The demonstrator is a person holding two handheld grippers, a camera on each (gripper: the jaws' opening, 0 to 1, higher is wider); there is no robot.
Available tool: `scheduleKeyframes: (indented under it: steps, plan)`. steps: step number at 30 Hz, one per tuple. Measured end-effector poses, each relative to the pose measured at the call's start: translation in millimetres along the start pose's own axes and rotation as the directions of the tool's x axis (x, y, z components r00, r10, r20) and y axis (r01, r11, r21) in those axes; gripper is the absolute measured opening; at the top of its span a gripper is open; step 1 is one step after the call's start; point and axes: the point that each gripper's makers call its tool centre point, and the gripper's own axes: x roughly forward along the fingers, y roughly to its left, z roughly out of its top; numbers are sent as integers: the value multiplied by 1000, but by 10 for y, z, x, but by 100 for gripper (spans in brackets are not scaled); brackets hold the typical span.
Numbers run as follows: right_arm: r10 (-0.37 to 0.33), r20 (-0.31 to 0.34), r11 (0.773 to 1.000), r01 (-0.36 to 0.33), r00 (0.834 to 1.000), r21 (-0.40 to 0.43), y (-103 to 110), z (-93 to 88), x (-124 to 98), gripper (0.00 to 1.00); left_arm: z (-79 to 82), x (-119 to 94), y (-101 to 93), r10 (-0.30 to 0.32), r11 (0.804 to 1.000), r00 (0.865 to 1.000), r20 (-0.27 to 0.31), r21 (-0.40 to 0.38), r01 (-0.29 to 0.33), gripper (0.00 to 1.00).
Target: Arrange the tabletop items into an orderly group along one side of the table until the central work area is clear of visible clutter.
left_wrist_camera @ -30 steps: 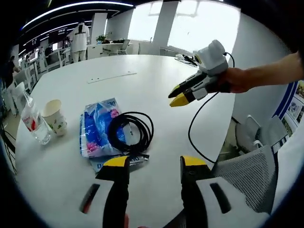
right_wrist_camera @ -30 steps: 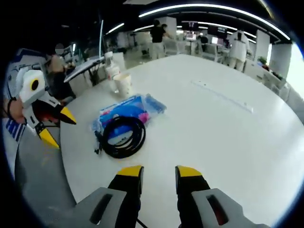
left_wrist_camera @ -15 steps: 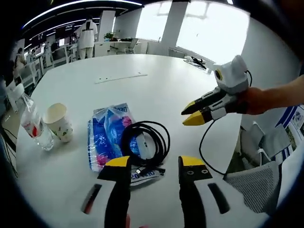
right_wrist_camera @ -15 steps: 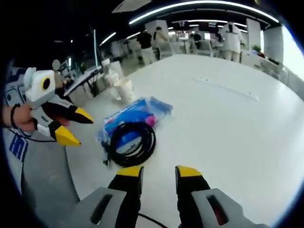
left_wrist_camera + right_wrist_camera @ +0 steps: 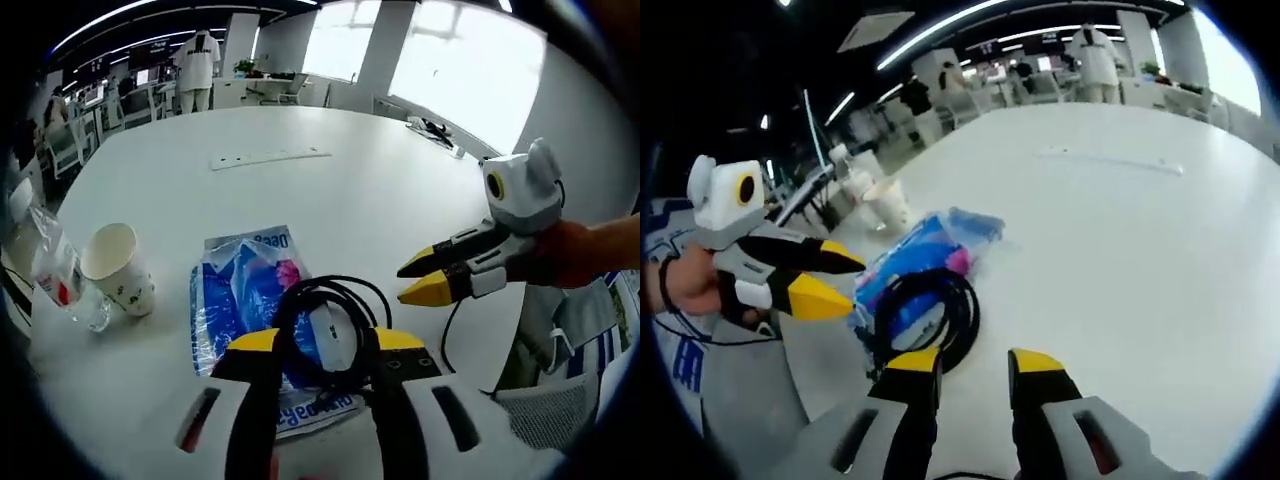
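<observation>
- The table is round, white and smooth, with a matte top.
- A coil of black cable lies near the table's near edge, wound into several loose round loops; the rubbery strands overlap unevenly.
- The coil rests on a flat blue plastic packet, glossy and crinkled, with pink and white print. The packet is roughly rectangular, and its long axis runs from the near edge toward the table's middle.
- A second flat packet with blue lettering peeks out from under the coil at the near edge.
- A paper cup stands upright beside the blue packet, toward the table's left edge as the left gripper view shows it; it is tapered, cream-white, with a small printed pattern low on its wall.
- A clear plastic bottle with a red-and-white label stands just beside the cup, touching it or nearly so.
- A long thin pale strip lies flat well apart from the group, toward the far side of the table.
- The left gripper has 2 yellow-tipped black jaws spread apart, framing the near part of the coil with nothing clamped.
- The right gripper has its jaws parted by a narrow gap, holding nothing; it hangs over bare tabletop just beside the coil.
</observation>
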Motion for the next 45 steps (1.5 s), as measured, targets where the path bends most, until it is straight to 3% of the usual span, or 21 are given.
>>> scheduleKeyframes:
  steps: [21,33,37,45]
  plan:
    - [-4,-21,995,6,1000,95,97,-35,252,23,-186,282,178,30,1000,995,-100,0,-31,26]
    - [-21,-49,995,26,999,92,155,-73,385,28,-254,357,248,58,998,990,-128,8,-58,20]
    - [-17,-59,995,23,998,101,185,-93,429,28,-311,370,280,76,997,986,-146,-22,-80,15]
    - [-40,-72,994,47,997,98,159,-112,448,16,-321,372,270,84,991,986,-143,-89,-97,7]
